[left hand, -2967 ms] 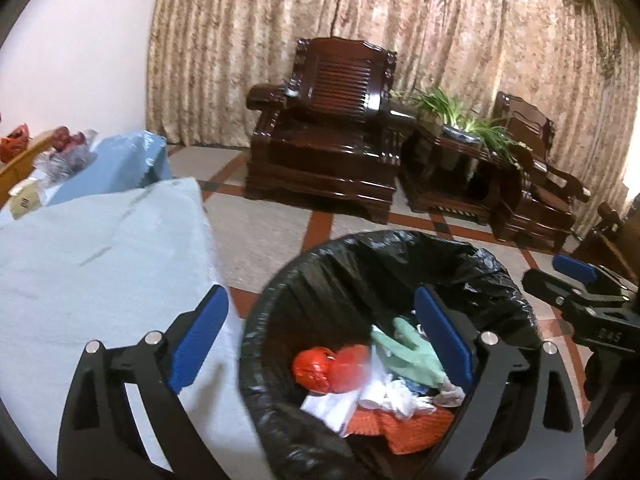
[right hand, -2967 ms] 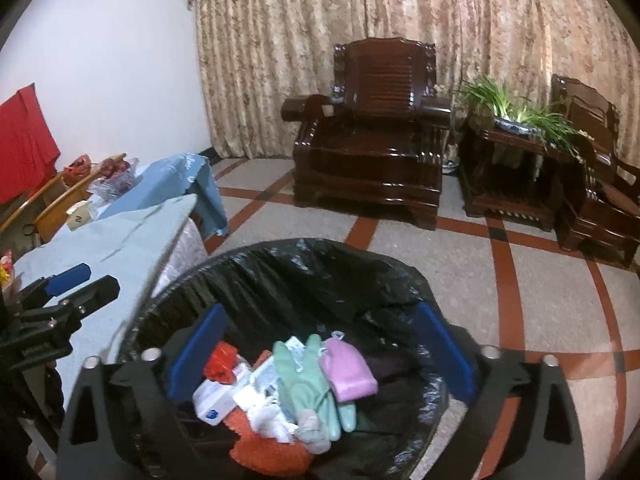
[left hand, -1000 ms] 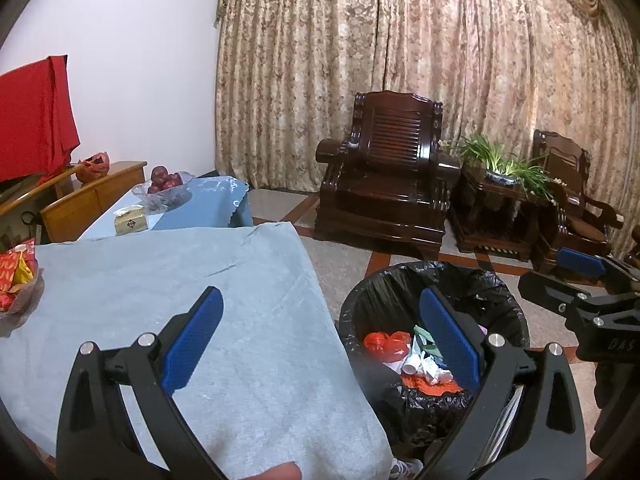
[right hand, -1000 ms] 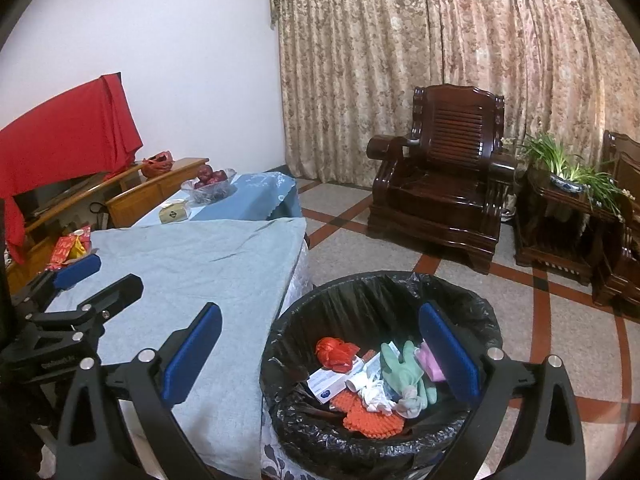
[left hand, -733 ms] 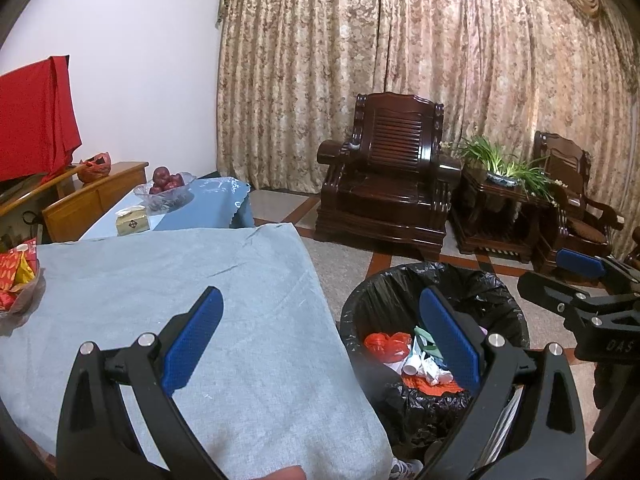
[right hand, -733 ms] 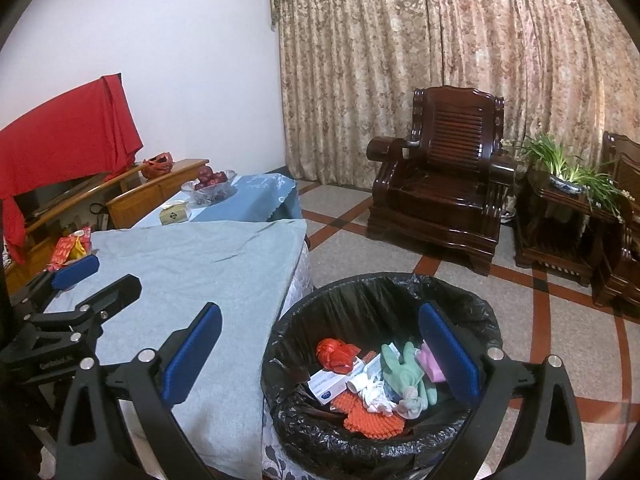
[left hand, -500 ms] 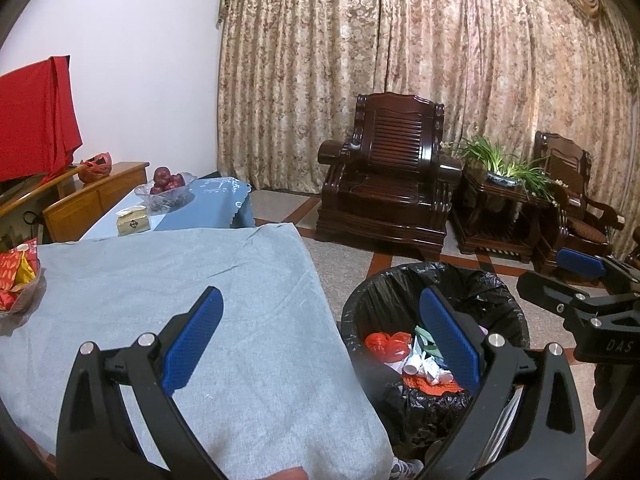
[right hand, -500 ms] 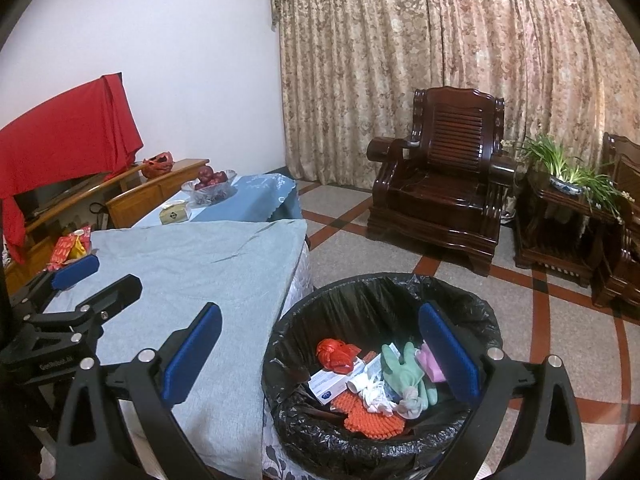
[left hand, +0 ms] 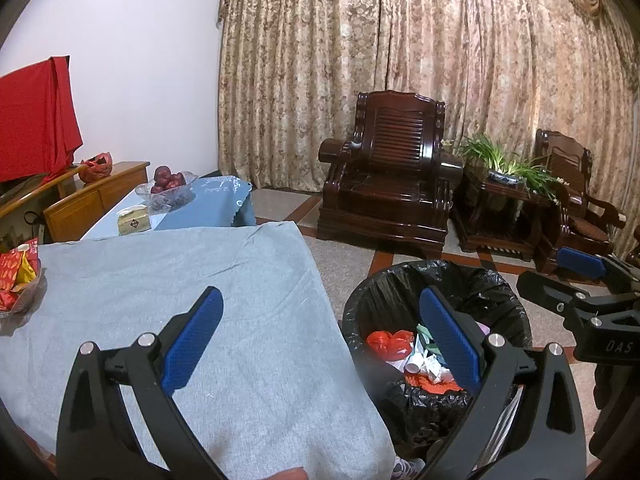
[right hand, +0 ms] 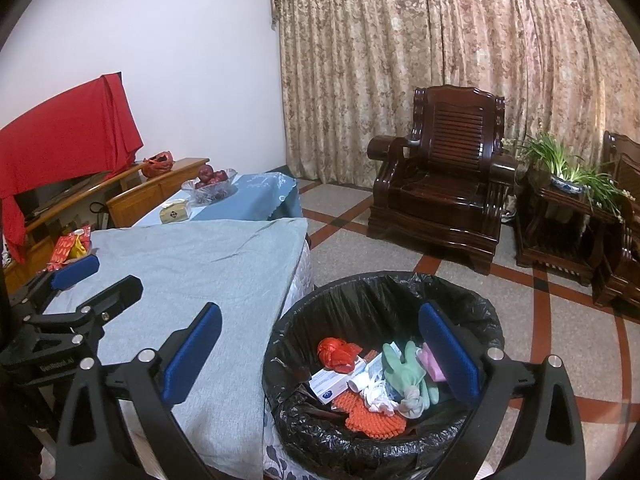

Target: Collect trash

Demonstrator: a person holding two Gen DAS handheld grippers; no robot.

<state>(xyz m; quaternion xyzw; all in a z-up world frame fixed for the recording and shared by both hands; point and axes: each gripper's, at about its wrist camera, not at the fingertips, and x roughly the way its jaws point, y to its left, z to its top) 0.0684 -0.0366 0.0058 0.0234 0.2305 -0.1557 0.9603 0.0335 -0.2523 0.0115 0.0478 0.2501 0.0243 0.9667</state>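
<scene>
Both Tools Empty Above Table and Bin

Meanwhile, both tools were spread wide and gripped nothing. The left tool (left hand: pixel 320 332) hung above the near corner of the table (left hand: pixel 168 272), which was draped in a grey cloth; its left blue pad (left hand: pixel 192 336) lay over the cloth and its right pad over the rim of the trash bin (right hand: pixel 384 300). The right tool (right hand: pixel 320 344) was held a little further right, its right pad over the bin's opening and its left pad (right hand: pixel 194 350) above the table edge. Each tool showed in the other's camera, the right one at the right edge of the left wrist view, the left one at the left edge of the right wrist view.

The bin stood on the floor just beside the table, lined with a black bag. Inside lay the collected trash: a crumpled red bag (right hand: pixel 338 354), a white and blue carton (right hand: pixel 330 384), a pale green glove (right hand: pixel 404 376), a pink item (right hand: pixel 430 364), an orange knobbly piece (right hand: pixel 372 416) and some white scraps (right hand: pixel 376 394).

On the table's far left edge sat a bowl of red snack packets (left hand: pixel 16 276). Beyond, a lower table under a blue cloth (right hand: pixel 256 196) carried a glass bowl of red fruit (right hand: pixel 210 182) and a small box (right hand: pixel 174 210). A dark wooden armchair (right hand: pixel 444 184) stood before patterned curtains (right hand: pixel 440 40), with a potted plant (right hand: pixel 568 172) on a side stand to its right. A red cloth (right hand: pixel 68 120) hung at the left wall.
</scene>
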